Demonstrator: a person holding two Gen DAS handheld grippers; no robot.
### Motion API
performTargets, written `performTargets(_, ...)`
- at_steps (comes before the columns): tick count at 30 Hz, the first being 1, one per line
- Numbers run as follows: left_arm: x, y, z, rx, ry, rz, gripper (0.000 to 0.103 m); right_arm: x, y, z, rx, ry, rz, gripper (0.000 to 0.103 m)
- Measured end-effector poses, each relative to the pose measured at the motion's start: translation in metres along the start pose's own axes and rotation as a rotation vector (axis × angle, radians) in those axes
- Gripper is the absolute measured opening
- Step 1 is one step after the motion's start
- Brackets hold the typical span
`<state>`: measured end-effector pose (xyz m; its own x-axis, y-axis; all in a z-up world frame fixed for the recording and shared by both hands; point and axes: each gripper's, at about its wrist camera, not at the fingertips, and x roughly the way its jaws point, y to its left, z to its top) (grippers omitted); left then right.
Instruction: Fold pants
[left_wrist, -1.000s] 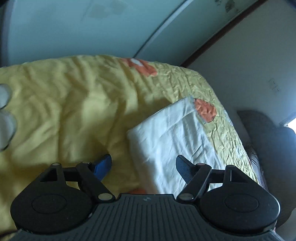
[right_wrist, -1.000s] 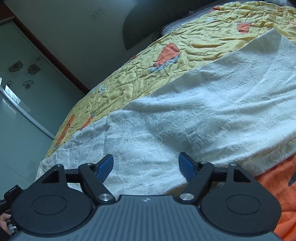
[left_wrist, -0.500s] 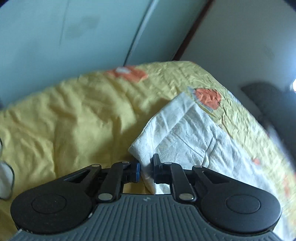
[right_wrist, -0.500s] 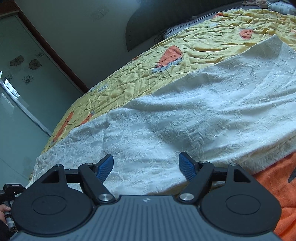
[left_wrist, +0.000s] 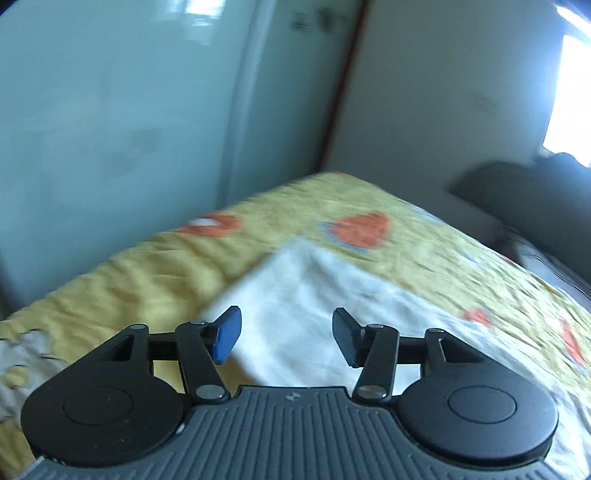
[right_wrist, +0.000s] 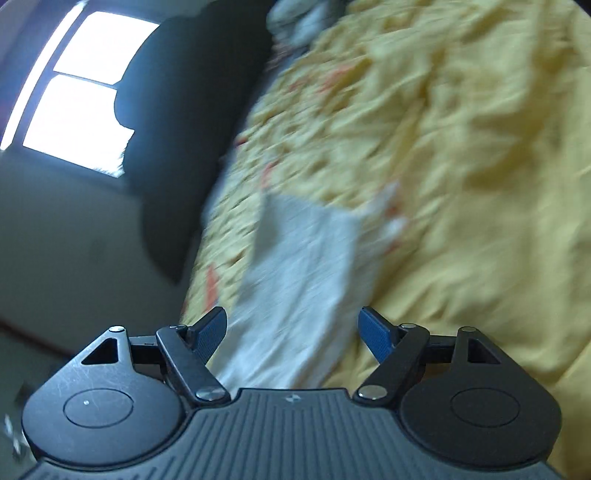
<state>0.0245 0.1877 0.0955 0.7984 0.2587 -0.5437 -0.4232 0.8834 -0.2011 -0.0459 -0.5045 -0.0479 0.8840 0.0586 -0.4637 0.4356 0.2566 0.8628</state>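
Note:
The white pants (left_wrist: 314, 306) lie folded flat on the yellow bedspread (left_wrist: 155, 280). In the left wrist view my left gripper (left_wrist: 286, 339) is open and empty, just above their near corner. In the right wrist view the pants (right_wrist: 303, 273) appear as a blurred white strip running away from me. My right gripper (right_wrist: 291, 334) is open and empty above their near end. Both views are motion-blurred.
The bedspread (right_wrist: 480, 184) has orange flower prints (left_wrist: 362, 229). A dark headboard (right_wrist: 192, 122) and a bright window (right_wrist: 77, 88) are at the bed's far end. Pale green wardrobe doors (left_wrist: 129, 110) stand beyond the bed edge.
My left gripper shut on the pants' corner half a second ago and has opened again. My right gripper has swung to face the headboard; it stays open.

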Motion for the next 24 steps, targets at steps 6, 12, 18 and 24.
performTargets(6, -0.005, -0.074, -0.011, 0.102, 0.045, -0.153, 0.062, 0.011, 0.004, 0.019, -0.015, 0.008, -0.061, 0.077)
performTargets(12, -0.011, -0.121, -0.031, 0.174, 0.074, -0.243, 0.064, 0.027, 0.010, 0.018, -0.035, -0.012, -0.038, 0.072)
performTargets(18, -0.010, -0.161, -0.037, 0.224, 0.081, -0.326, 0.066, 0.037, -0.007, 0.016, -0.008, -0.046, -0.042, 0.033)
performTargets(24, -0.007, -0.205, -0.038, 0.256, 0.062, -0.446, 0.067, 0.040, -0.007, 0.022, 0.048, -0.026, -0.017, 0.036)
